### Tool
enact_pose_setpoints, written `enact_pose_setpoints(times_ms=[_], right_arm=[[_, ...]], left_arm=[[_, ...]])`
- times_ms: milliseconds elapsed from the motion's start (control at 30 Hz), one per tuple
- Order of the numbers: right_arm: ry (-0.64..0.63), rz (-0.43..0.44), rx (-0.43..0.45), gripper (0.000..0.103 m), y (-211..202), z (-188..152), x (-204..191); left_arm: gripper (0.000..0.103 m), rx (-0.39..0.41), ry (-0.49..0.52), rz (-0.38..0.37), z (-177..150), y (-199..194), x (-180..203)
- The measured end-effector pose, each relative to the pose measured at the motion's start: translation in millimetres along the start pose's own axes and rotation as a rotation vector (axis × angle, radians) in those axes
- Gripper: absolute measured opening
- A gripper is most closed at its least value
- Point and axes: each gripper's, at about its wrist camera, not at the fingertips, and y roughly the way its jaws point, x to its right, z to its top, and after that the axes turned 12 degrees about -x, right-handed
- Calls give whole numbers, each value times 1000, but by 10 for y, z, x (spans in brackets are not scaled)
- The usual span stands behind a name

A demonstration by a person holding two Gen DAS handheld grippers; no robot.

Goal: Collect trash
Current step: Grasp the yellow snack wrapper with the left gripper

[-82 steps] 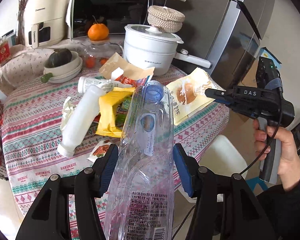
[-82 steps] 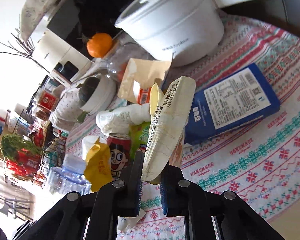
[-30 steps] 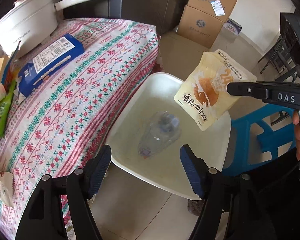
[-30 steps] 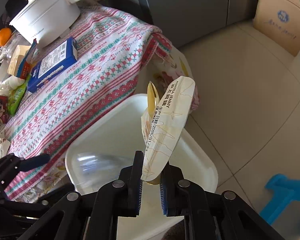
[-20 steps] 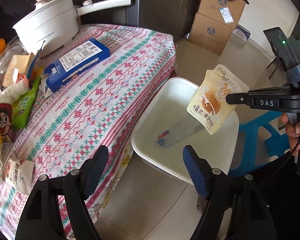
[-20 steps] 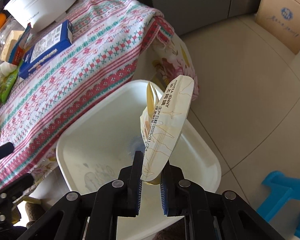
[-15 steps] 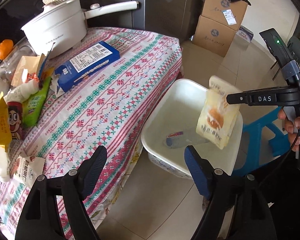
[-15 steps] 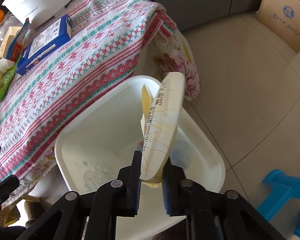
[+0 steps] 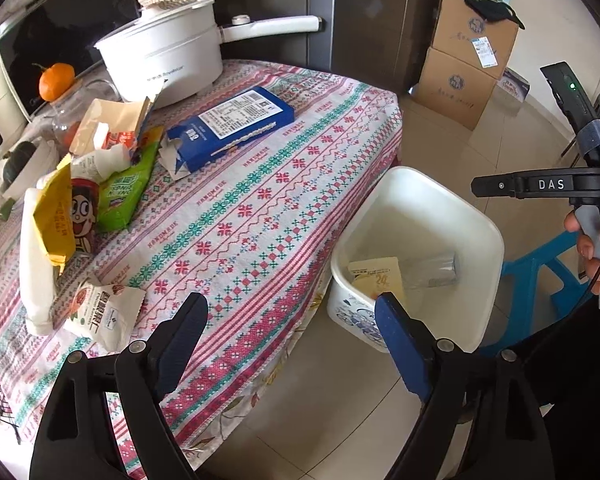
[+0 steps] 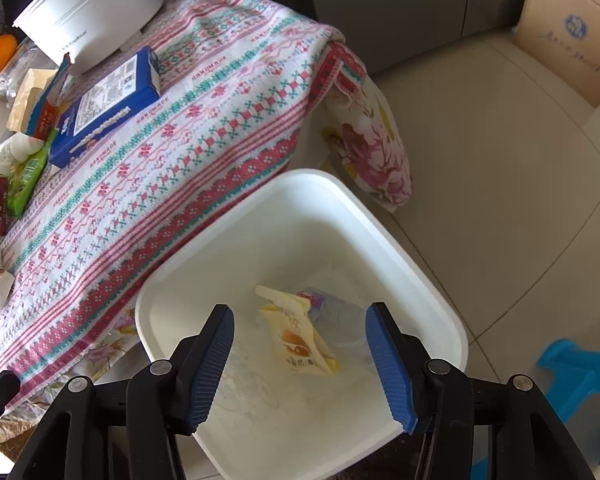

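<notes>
A white bin [image 10: 380, 216] [image 9: 496, 248] stands on the floor beside the table. At its bottom lie a yellow snack wrapper [image 10: 300, 340] [image 9: 376, 276] and a clear plastic bottle [image 10: 340, 320] [image 9: 432, 268]. My right gripper [image 10: 302, 360] hangs over the bin, its jaws opening with nothing between them; the wrapper lies loose far below. My left gripper [image 9: 292, 344] hovers over the table's corner and the floor, jaws opening wide and empty. On the table lie a blue carton [image 9: 232, 128], a green wrapper [image 9: 124, 192], a yellow wrapper [image 9: 56, 216] and a white packet [image 9: 104, 312].
A white pot [image 9: 160, 56] with a long handle, an orange [image 9: 56, 80] on a glass jar and a white bottle [image 9: 34, 272] stand or lie on the patterned cloth. Cardboard boxes [image 9: 468, 60] stack by the fridge. A blue stool [image 9: 540, 280] stands right of the bin.
My right gripper opened and the yellow wrapper dropped from it into the bin. My left gripper drew back and up from the bin, bringing more of the table into view, and widened a little.
</notes>
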Motion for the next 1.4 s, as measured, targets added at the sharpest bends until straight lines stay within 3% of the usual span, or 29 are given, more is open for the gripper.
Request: enact_pose_setpoints(times_ms=[567,800,1033,1133,1167,1267,1400], right_arm=[[-164,39,85,75,-154,98,-882],[-226,46,80,76,-81,194,-1273],[-275,52,83,76,-18,313,-1614],[-290,56,86,76,4,355,-1727],[-294,56,88,76,10,367,-1762],[-307,53,98,76,29,390,-1859],[-327,46,108,76,81,401,-1979]], left_arm=[[88,89,-303,94,-219,-300,-1253],[87,136,-388,118,-99,-228,-1725],[82,143,-443,85,133,-4,-1970],[72,123,-468,100,232,119,-2041],[63,114,-475,111,252,161,-2063],[20,87,-501,121,263,246,-2127],[13,121,-513,94,206,126,-2140]])
